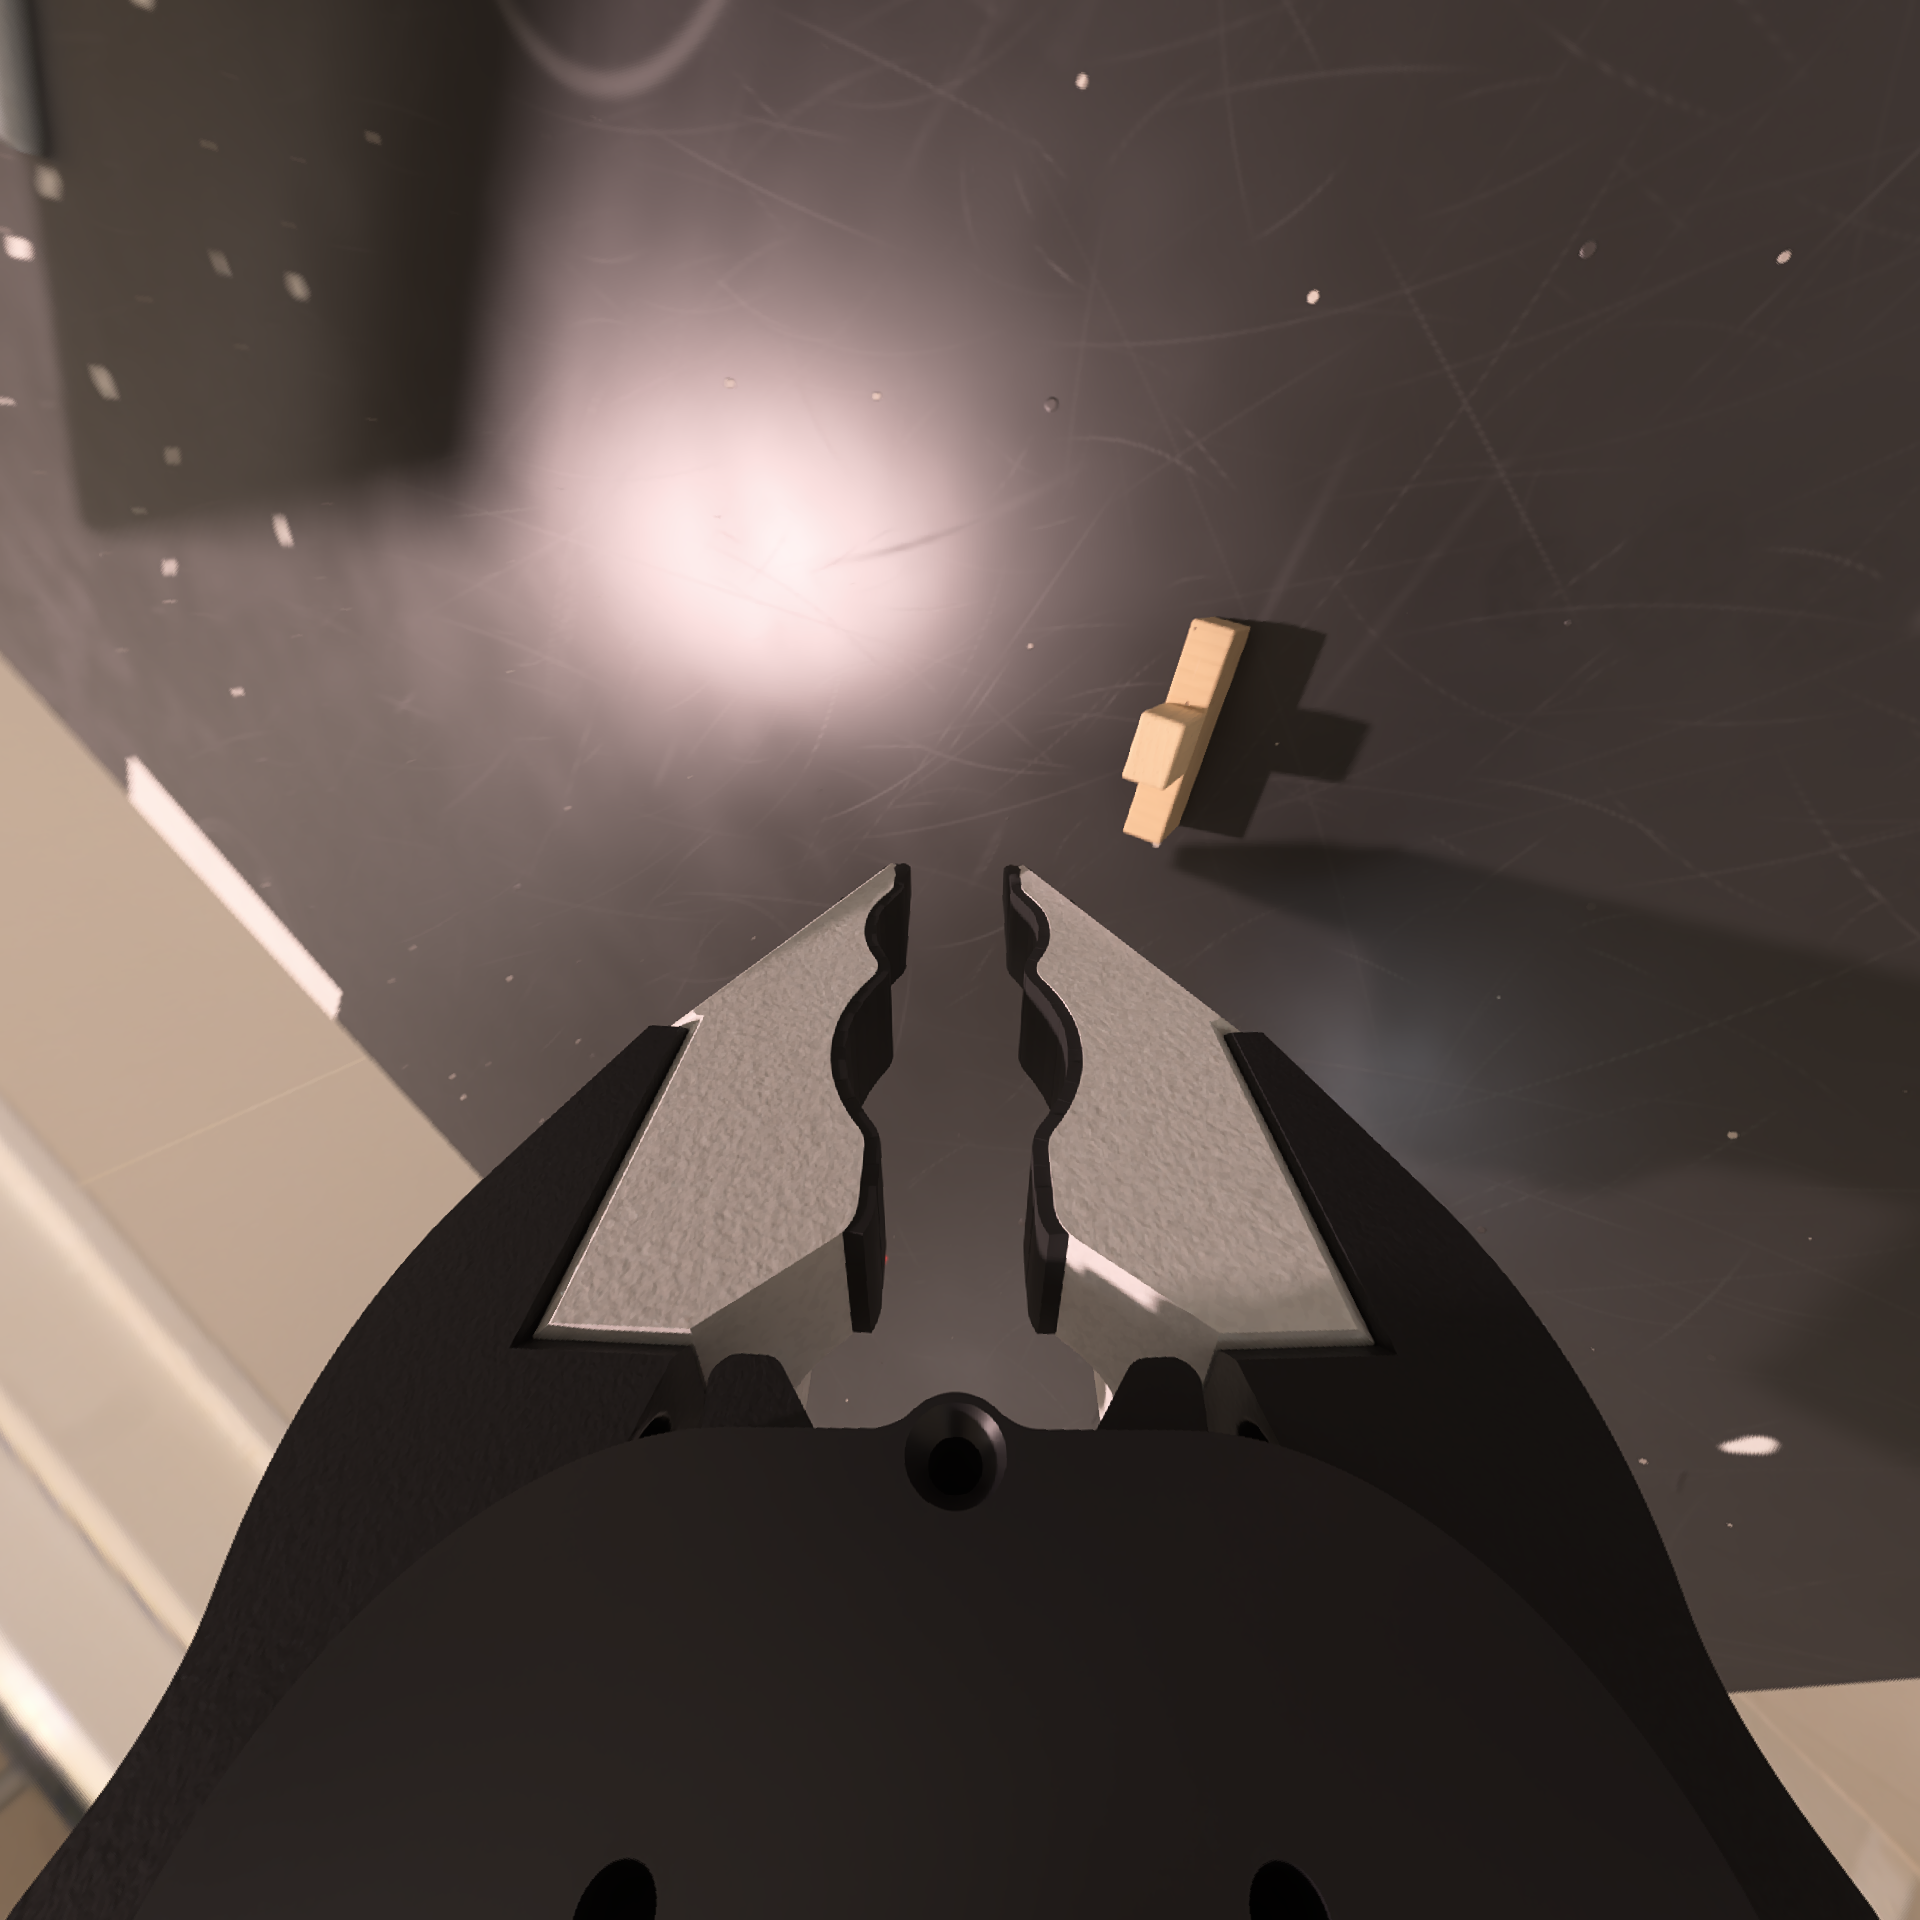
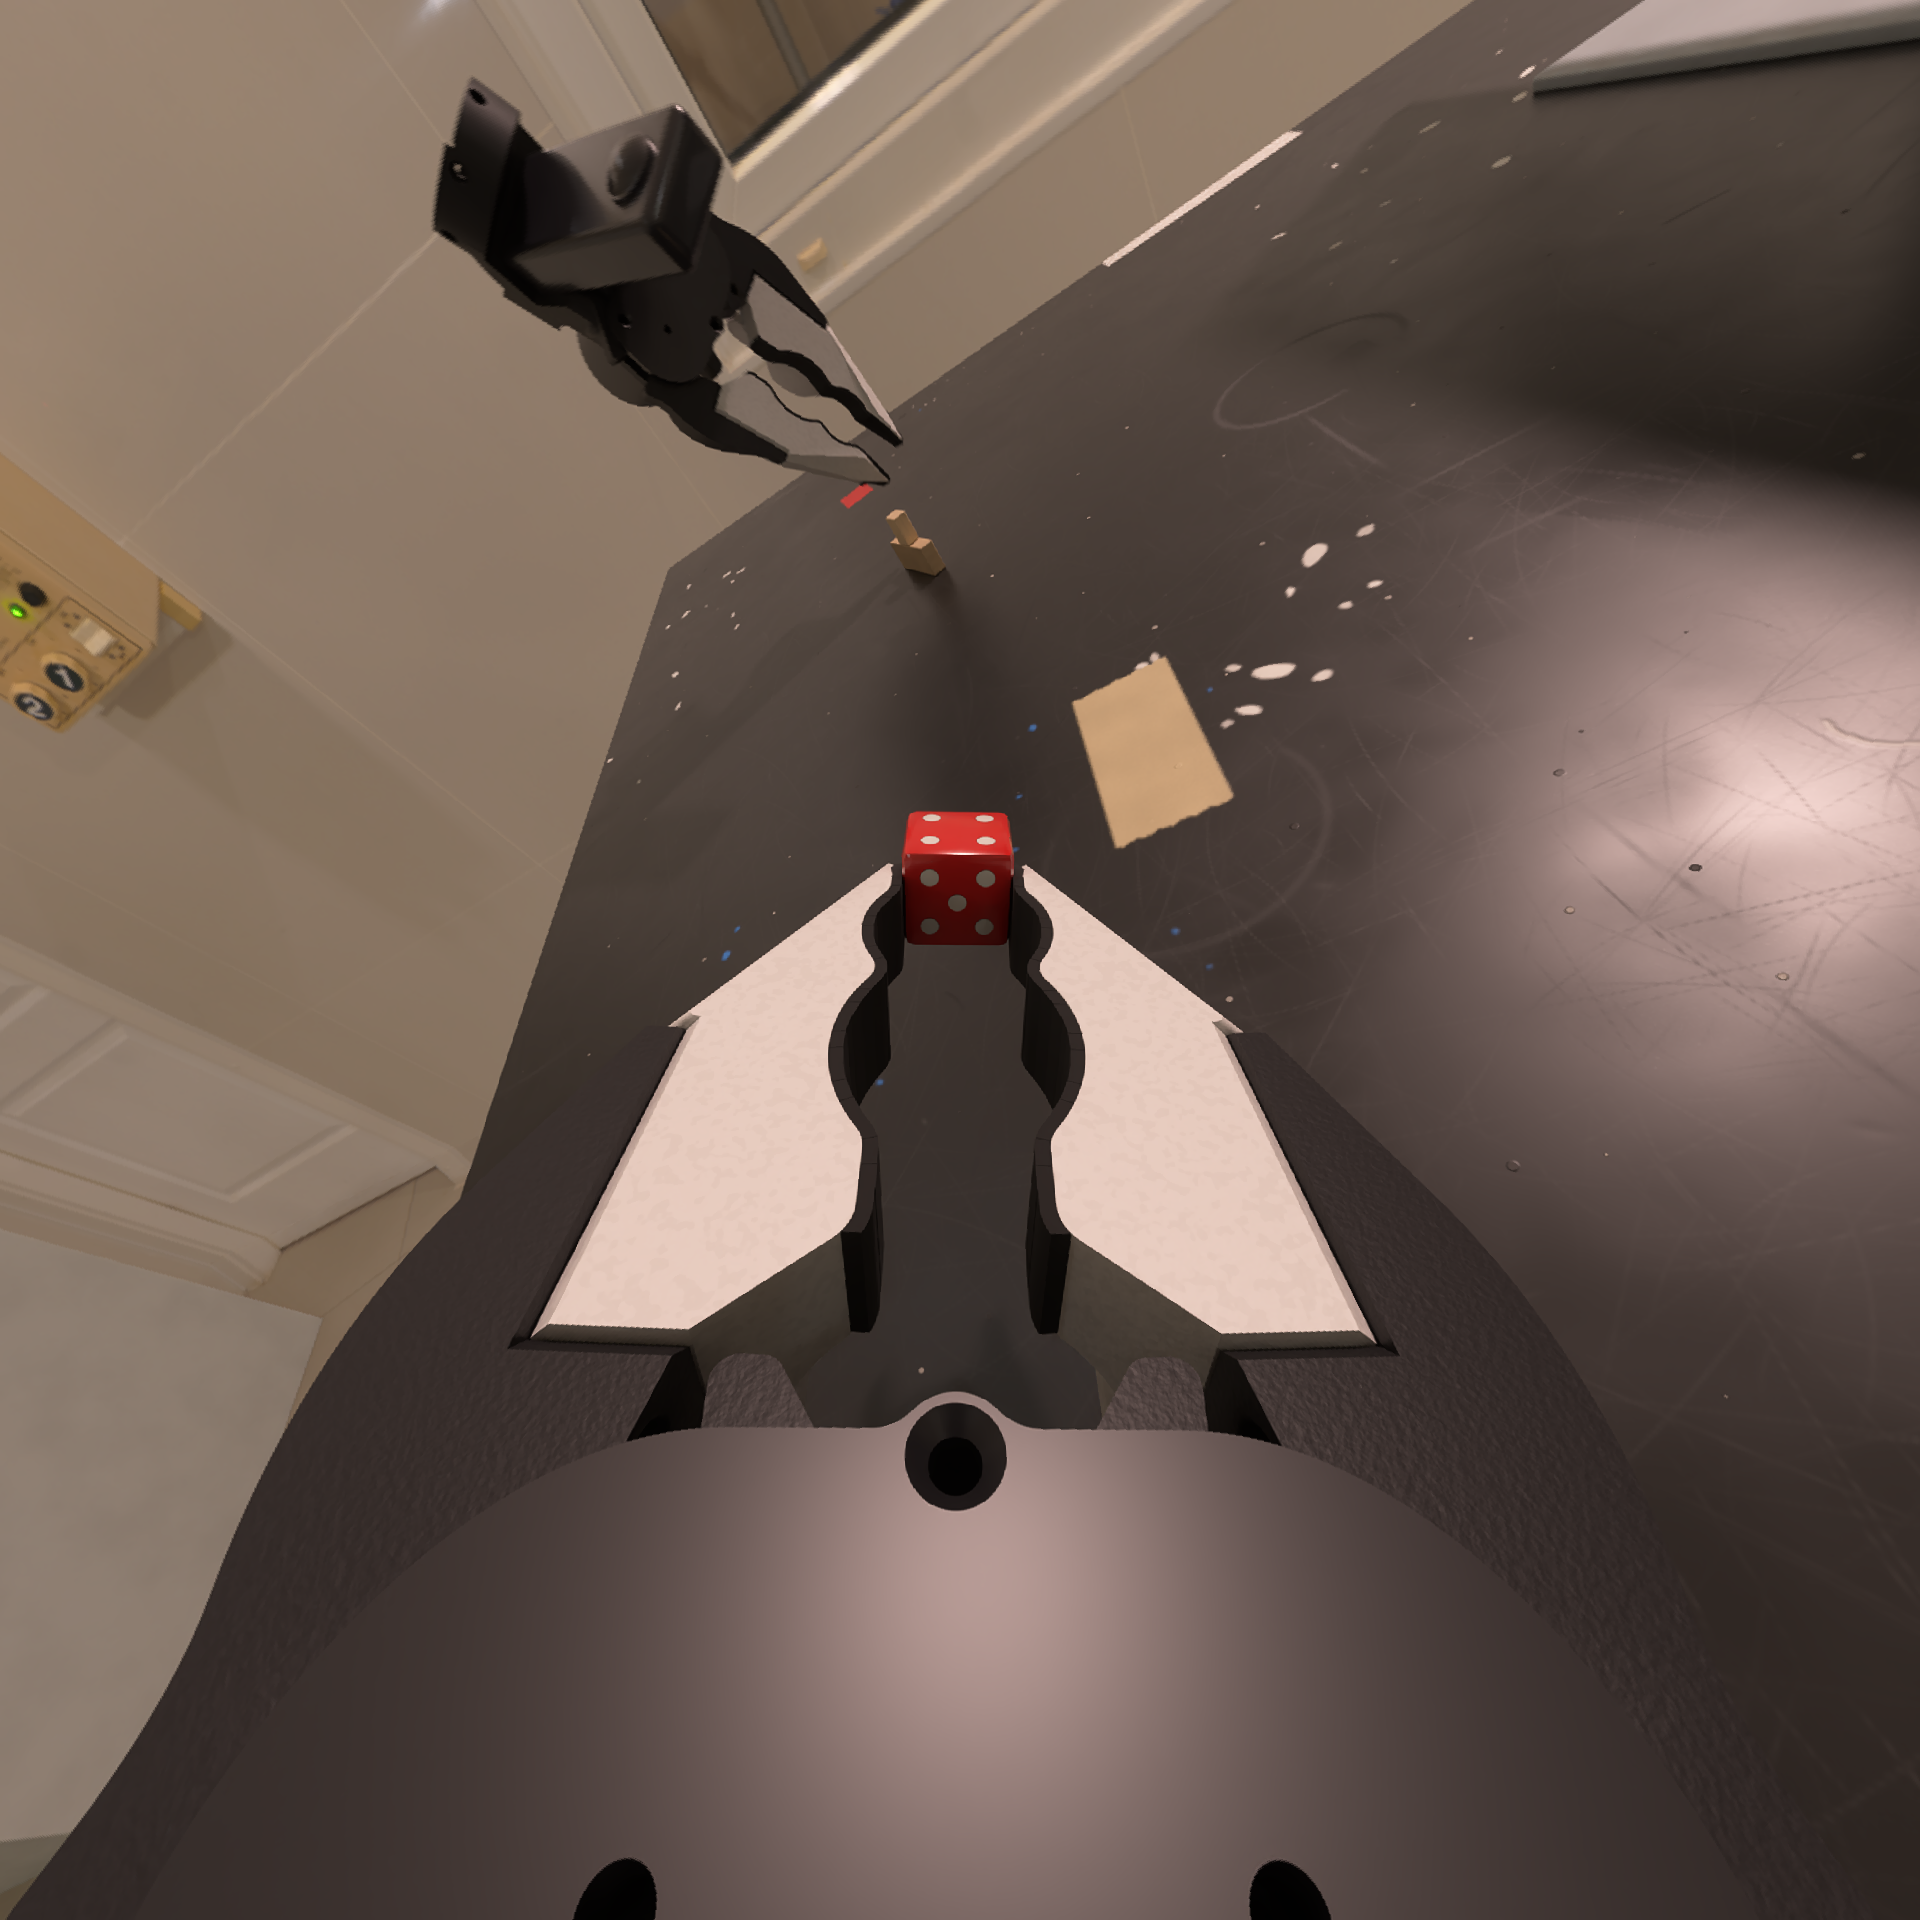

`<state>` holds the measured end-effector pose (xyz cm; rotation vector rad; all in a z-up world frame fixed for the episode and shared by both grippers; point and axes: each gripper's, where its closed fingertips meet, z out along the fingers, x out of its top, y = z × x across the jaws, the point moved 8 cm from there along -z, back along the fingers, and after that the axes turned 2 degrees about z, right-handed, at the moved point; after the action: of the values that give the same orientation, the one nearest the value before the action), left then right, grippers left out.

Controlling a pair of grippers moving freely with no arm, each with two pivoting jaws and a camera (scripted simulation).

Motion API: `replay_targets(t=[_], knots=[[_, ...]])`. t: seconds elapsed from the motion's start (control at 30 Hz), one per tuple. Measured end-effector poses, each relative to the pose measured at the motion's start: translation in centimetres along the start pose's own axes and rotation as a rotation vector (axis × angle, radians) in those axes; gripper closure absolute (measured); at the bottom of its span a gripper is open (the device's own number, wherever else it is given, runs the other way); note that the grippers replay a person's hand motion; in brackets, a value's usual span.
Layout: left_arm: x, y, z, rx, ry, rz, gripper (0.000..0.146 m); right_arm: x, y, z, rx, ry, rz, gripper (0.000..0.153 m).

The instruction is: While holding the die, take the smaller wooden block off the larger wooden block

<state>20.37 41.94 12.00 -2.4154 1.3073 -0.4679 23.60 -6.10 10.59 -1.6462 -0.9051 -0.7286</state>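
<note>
Small pale wooden block, resting crosswise on the longer pale wooden block; black scuffed tabletop.
Right gripper pinches the red white-spotted die at its tips; left gripper, slightly parted, holds nothing. Risk: a nudge shifts both blocks.

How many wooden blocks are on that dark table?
2: the larger wooden block lies flat on the table, and the smaller wooden block sits on top of it. None seems hidden.
</note>
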Motion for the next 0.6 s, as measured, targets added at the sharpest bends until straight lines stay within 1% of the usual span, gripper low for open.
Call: replay_targets(t=[0.1,0.2,0.4,0.47,0.53,0.6], knots=[[0.5,0.2,1.2,-0.084,-0.032,0.037,0.13,-0.2,0.3,0.0,0.007,0.009,0.005,0.134],[0.8,0.1,1.2,-0.156,-0.029,0.055,0.132,-0.3,0.4,-0.1,0.016,0.021,0.006,0.134],[1.4,0.1,0.7,-0.293,0.032,0.059,0.122,-0.3,0.5,-0.1,0.029,0.028,-0.001,0.134],[1.5,0.3,0.6,-0.312,0.026,0.09,0.117,-0.3,0.4,-0.1,0.03,0.027,-0.003,0.134],[1.5,0.5,0.8,-0.328,0.012,0.106,0.116,-0.3,0.4,-0.1,0.03,0.027,-0.005,0.134],[1.5,0.7,1.1,-0.353,0.01,0.116,0.118,-0.3,0.4,-0.1,0.029,0.026,-0.007,0.134]])
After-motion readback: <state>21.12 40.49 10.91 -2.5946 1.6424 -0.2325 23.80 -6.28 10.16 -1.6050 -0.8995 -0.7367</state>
